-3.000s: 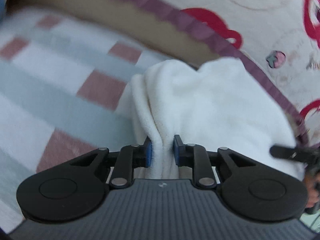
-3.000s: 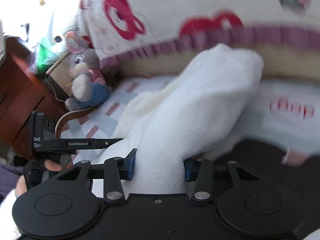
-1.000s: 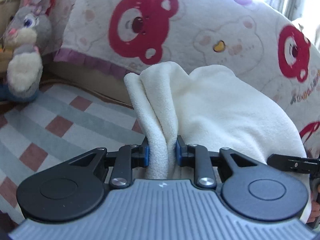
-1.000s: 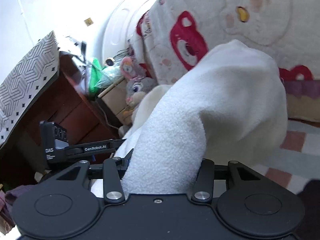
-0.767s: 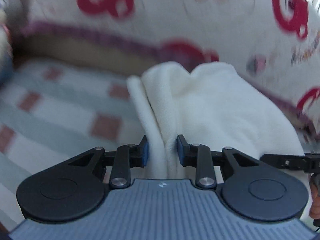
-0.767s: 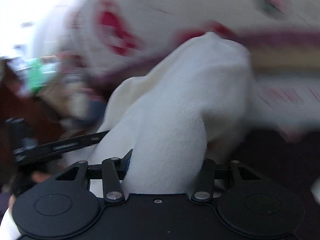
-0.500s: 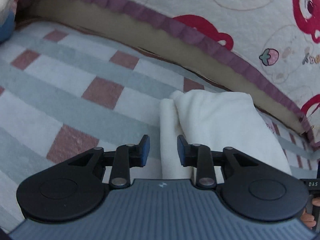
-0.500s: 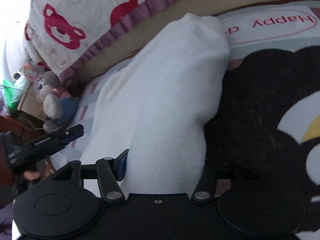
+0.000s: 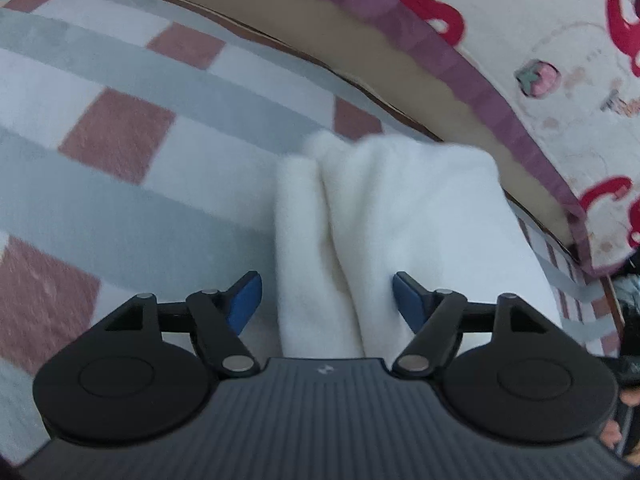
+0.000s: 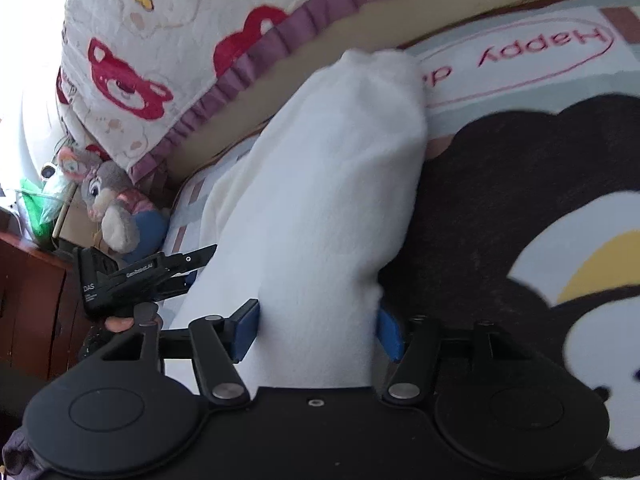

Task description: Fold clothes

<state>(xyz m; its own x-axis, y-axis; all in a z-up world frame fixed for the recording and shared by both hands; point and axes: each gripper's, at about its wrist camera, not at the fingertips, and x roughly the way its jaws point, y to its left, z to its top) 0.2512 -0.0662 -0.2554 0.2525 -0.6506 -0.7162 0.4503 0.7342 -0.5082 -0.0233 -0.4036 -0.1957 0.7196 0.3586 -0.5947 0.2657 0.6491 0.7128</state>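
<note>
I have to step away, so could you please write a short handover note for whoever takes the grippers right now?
Left gripper: open, its pads clear of the white fleece garment lying between them.
Right gripper: fleece fills the gap between its pads; whether it is gripping is unclear.
Garment: folded into a long bundle, lying on the checked blanket beside the bear-print quilt, its far end by the "Happy" lettering.
Done: a fold is laid down.
Left: probably clear the right gripper, then make any further fold and smooth it.
</note>
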